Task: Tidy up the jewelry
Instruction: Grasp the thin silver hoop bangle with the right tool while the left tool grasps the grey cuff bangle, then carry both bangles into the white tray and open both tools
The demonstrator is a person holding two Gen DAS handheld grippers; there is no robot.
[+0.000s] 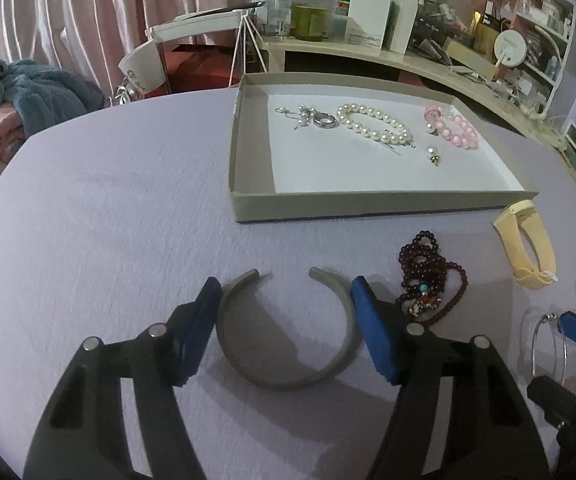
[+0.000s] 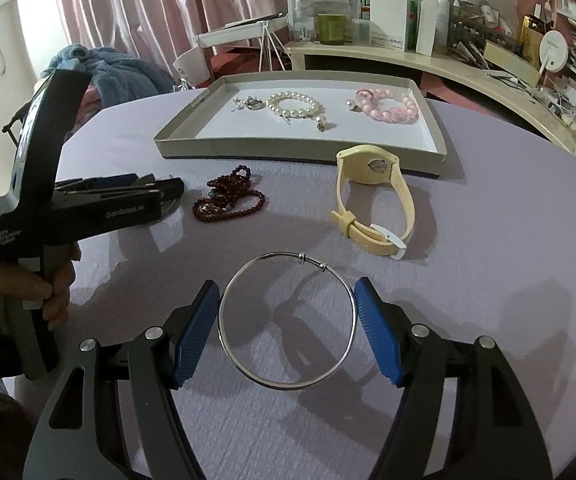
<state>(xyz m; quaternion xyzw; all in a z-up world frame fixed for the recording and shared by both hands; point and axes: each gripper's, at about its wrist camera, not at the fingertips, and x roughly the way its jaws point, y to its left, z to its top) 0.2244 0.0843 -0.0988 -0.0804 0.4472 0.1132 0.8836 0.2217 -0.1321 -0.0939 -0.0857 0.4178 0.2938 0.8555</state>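
Nearest the lens on each side, blue pads bracket a bangle: the left tool (image 1: 284, 320) straddles a grey open cuff bracelet (image 1: 288, 336) lying flat on the lavender tabletop (image 1: 108, 208), its gap facing away toward the tray, pads just outside its two sides, spread wide and seemingly not pressing yet. Over on the right, the right tool (image 2: 288, 320) does the same around a thin silver wire bangle (image 2: 288, 320), jaws wide, pads just beside the ring's left and right edges. Both pieces sit squarely between their fingers, so closing inward across each ring's width looks like the call. Straight ahead lies the shallow cardboard tray (image 1: 244, 204), already holding a white pearl bracelet (image 1: 372, 122) and pink bead bracelet (image 1: 454, 126); dark red beads (image 2: 228, 200) and a yellow watch (image 2: 372, 200) wait between.
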